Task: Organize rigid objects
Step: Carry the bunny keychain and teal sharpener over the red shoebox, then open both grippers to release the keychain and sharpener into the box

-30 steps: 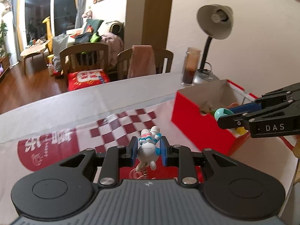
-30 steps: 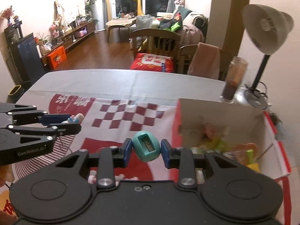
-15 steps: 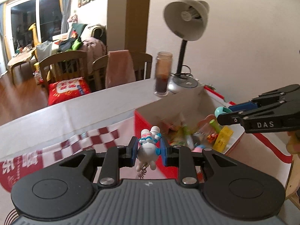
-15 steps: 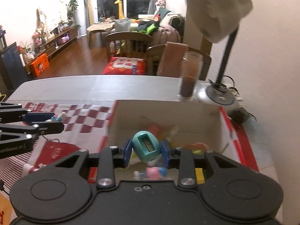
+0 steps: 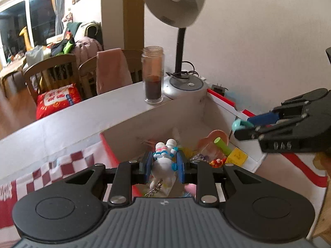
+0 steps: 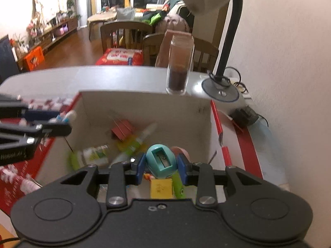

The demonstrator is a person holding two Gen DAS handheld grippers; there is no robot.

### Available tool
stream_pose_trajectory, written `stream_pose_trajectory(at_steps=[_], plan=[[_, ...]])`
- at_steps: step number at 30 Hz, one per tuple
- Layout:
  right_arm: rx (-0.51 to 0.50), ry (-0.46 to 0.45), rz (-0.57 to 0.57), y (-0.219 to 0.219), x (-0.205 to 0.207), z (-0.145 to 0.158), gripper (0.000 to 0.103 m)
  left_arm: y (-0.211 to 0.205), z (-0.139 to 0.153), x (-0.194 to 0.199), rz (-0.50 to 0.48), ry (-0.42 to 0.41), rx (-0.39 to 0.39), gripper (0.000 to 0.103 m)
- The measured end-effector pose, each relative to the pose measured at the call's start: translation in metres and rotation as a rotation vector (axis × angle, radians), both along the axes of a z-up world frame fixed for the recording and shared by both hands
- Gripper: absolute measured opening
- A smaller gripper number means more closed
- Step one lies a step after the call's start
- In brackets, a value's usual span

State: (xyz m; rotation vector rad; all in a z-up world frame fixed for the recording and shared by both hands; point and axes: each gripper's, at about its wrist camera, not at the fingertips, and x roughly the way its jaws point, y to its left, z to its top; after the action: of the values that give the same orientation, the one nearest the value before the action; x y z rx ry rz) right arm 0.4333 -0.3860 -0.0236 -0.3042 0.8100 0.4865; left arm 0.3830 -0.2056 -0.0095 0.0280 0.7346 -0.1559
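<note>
Two pairs of tongs hang over an open box (image 6: 144,101) with red outer walls and pale inner walls that stands on a desk (image 5: 68,119). The left tongs (image 5: 164,163) are clamped on a small white toy figure (image 5: 163,161) with blue and pink trim and a short chain dangling beneath it, held above the box's near left corner. The right tongs (image 6: 161,164) are clamped on a teal pencil sharpener (image 6: 161,162), its slot facing the camera, held above the jumble inside the box. In the left wrist view the right tongs (image 5: 243,128) reach in from the right edge with the sharpener (image 5: 238,125) showing at their tips; in the right wrist view the left tongs (image 6: 62,122) reach in from the left with the figure (image 6: 66,116) just over the box's left wall. Inside the box lie a yellow block (image 6: 161,188), a green tube (image 6: 91,155), a red piece (image 6: 122,131) and other small things too blurred to name. A red and white checked cloth (image 5: 51,169) covers the desk to the left of the box. Behind the box stand a glass jar (image 6: 179,68) part filled with something dark and, just beside it, a desk lamp (image 5: 175,4) on a round base (image 6: 220,92). Wooden chairs (image 5: 53,74) stand beyond the desk.
</note>
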Motion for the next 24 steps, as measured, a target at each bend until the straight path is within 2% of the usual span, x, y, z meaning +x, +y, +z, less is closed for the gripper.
stream_pose_trajectory(at_steps=[12,18,24], plan=[[-0.028,0.052,0.013,-0.002,0.037,-0.037,0.032,-0.03,-0.04,0.069,0.008,0.093,0.03,0.024],[-0.048,0.068,0.042,0.001,0.044,-0.045,0.032,-0.036,-0.061,0.083,0.016,0.159,0.059,0.024],[-0.063,0.09,0.057,0.003,0.048,-0.051,0.033,-0.033,-0.073,0.096,0.02,0.253,0.042,0.025]])
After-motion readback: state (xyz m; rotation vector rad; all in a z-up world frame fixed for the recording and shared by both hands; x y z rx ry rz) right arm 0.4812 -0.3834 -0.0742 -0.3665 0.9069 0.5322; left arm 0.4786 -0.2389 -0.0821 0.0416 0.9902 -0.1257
